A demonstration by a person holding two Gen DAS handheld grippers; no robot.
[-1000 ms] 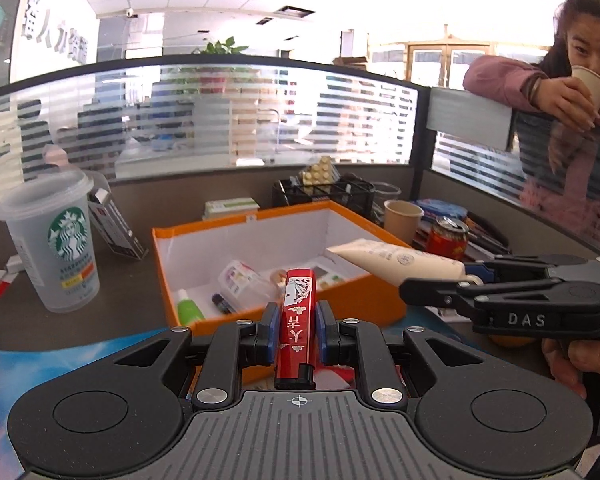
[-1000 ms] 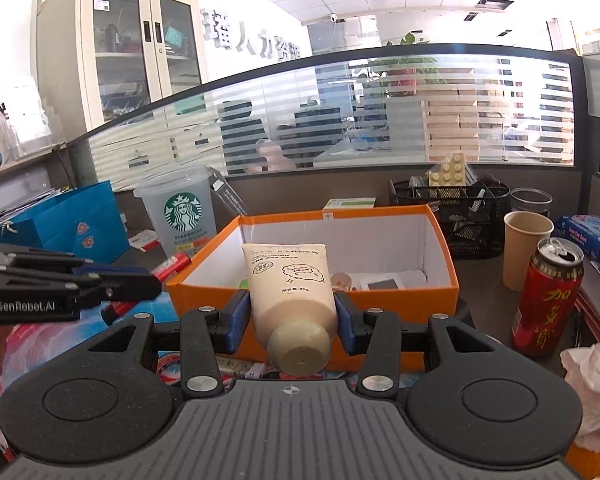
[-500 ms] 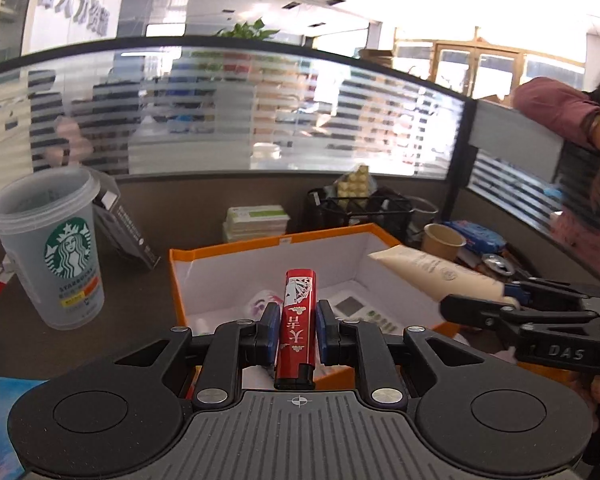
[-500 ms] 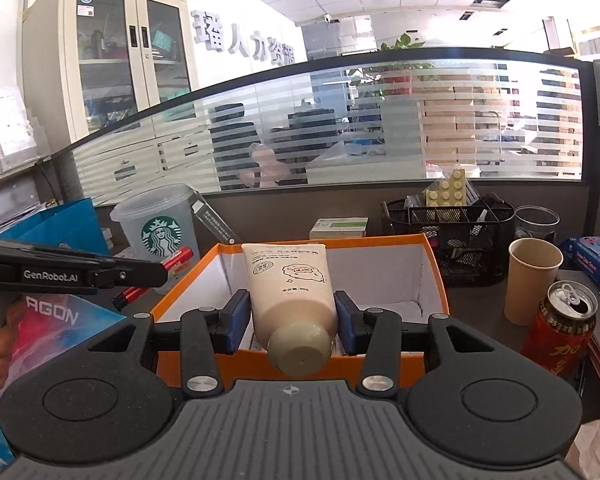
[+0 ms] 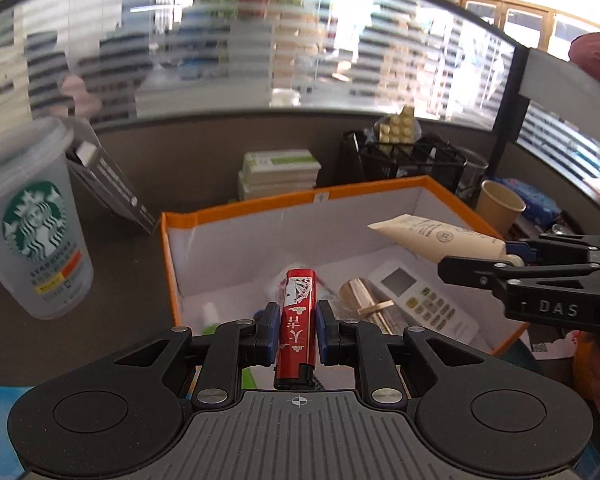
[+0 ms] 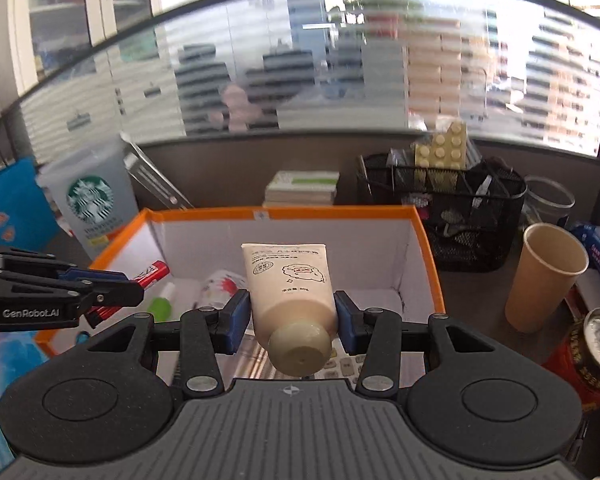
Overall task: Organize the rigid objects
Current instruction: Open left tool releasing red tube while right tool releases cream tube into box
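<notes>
My left gripper (image 5: 297, 330) is shut on a red lighter (image 5: 297, 320) with white print, held above the near left part of the orange box (image 5: 292, 204). My right gripper (image 6: 291, 322) is shut on a cream tube (image 6: 290, 288), cap toward the camera, held above the box's (image 6: 428, 252) near right part. The tube (image 5: 432, 240) and right gripper (image 5: 512, 254) also show at the right of the left wrist view. The left gripper (image 6: 136, 286) with the lighter (image 6: 150, 274) shows at the left of the right wrist view. Inside the box lie a white remote (image 5: 424, 304), a gold cylinder (image 5: 364, 300) and a green-capped bottle (image 6: 162, 300).
A Starbucks cup (image 5: 36, 224) stands left of the box. Behind it are stacked small boxes (image 5: 278, 172) and a black mesh organizer (image 6: 440, 208). A paper cup (image 6: 546, 276) and a red can (image 6: 588, 348) stand to the right. A blue bag (image 6: 12, 208) is at far left.
Both grippers have moved forward and up over the orange box, and the views tilt down into it. The lighter and the tube stay gripped.
</notes>
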